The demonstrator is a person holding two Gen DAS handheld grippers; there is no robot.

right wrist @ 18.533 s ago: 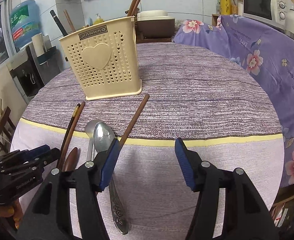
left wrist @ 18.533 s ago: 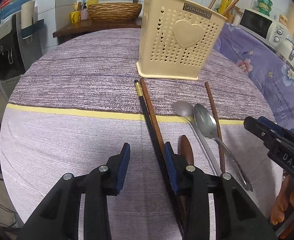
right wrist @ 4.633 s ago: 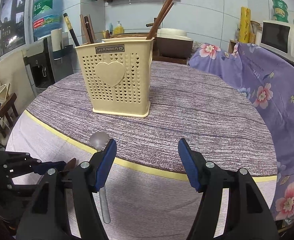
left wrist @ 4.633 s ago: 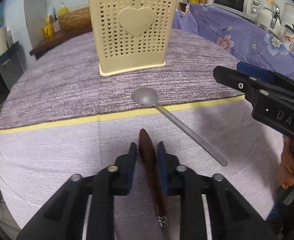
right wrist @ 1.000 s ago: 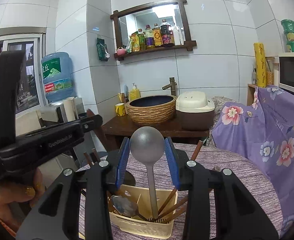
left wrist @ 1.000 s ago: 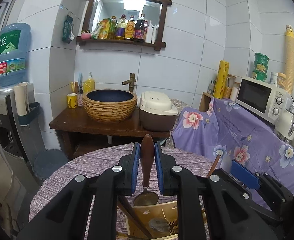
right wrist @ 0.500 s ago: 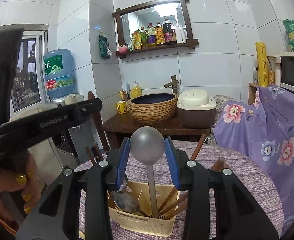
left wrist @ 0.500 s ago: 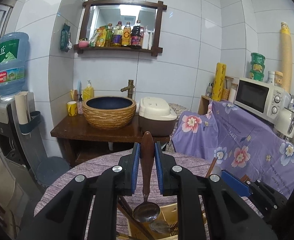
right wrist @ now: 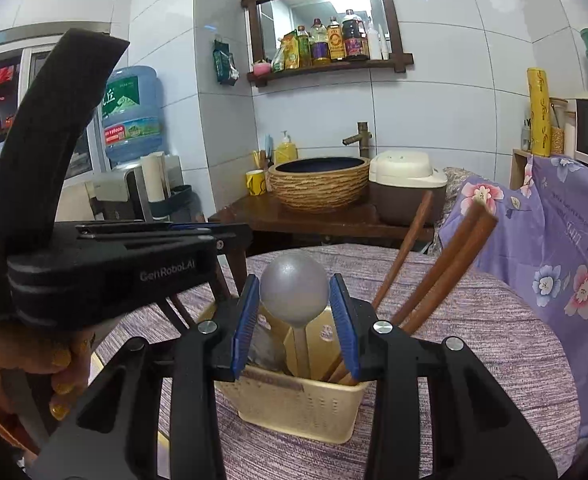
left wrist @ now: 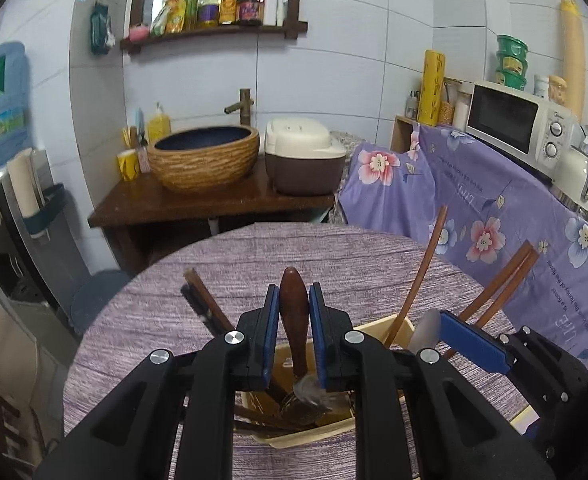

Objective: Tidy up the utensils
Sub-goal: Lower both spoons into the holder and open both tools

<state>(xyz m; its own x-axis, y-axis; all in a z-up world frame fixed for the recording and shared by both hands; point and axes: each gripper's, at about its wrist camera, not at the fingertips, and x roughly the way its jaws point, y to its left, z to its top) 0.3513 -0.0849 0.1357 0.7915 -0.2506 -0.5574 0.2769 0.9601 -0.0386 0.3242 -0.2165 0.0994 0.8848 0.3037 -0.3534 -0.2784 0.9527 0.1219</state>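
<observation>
"GenRoboLAI" printed on the left gripper (right wrist: 230, 236) body, seen at 9 o'clock in the right view. Left gripper (left wrist: 294, 320) closed on wooden-handled spoon (left wrist: 294, 308), bowl down in caddy (left wrist: 306, 436). Right gripper (right wrist: 294, 312) clamped on grey spoon (right wrist: 295, 291), bowl up, handle inside caddy (right wrist: 294, 408). Chopsticks (right wrist: 446, 268) leaning toward 1 o'clock.

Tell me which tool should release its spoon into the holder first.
Probably the left tool: its wooden-handled spoon already has its bowl deep inside the cream holder. The right tool grips its metal spoon by the bowl, handle down inside.
</observation>
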